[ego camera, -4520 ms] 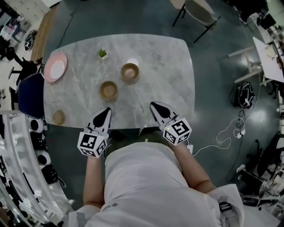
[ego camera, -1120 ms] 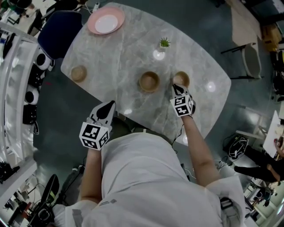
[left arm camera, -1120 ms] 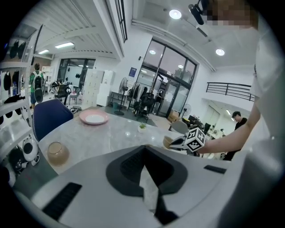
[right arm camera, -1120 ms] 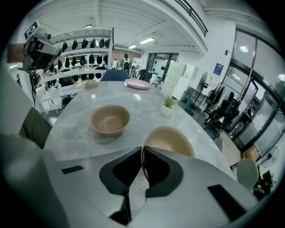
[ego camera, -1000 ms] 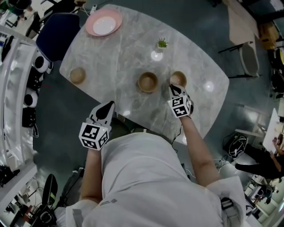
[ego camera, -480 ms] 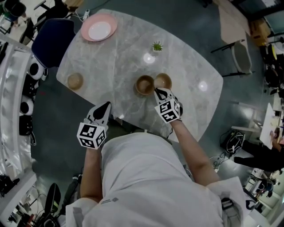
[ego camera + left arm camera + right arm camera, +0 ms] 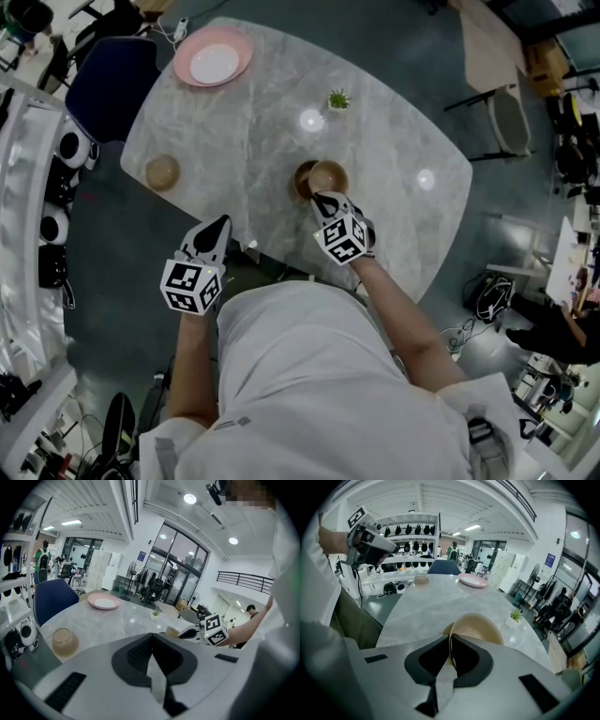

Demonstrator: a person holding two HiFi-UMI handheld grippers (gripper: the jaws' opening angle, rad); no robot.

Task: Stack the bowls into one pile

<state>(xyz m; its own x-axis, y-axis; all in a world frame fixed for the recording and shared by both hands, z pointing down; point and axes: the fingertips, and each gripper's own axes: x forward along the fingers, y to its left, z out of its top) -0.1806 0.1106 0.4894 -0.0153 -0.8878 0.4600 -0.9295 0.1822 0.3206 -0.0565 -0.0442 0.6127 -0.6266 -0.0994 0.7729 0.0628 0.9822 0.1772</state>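
The right gripper (image 7: 450, 641) pinches the near rim of a bowl (image 7: 480, 625): its fingers (image 7: 426, 663) press on the thin wall from either side, and the bowl tilts up and away beyond the tips. A second bowl (image 7: 446, 631) peeks out just past the fingertips, to the left of the held one and partly behind it. In the head view the held bowl (image 7: 329, 175) overlaps this second bowl (image 7: 302, 179) over the table (image 7: 394, 150); whether the two touch cannot be told.

The left gripper (image 7: 152, 637) has its fingers (image 7: 133, 658) pressed together with nothing between them. It hangs at the table's near edge. A third bowl (image 7: 63, 641) stands well ahead of its tips, to the left. Farther beyond lie a plate (image 7: 104, 602) and a small plant (image 7: 154, 614).
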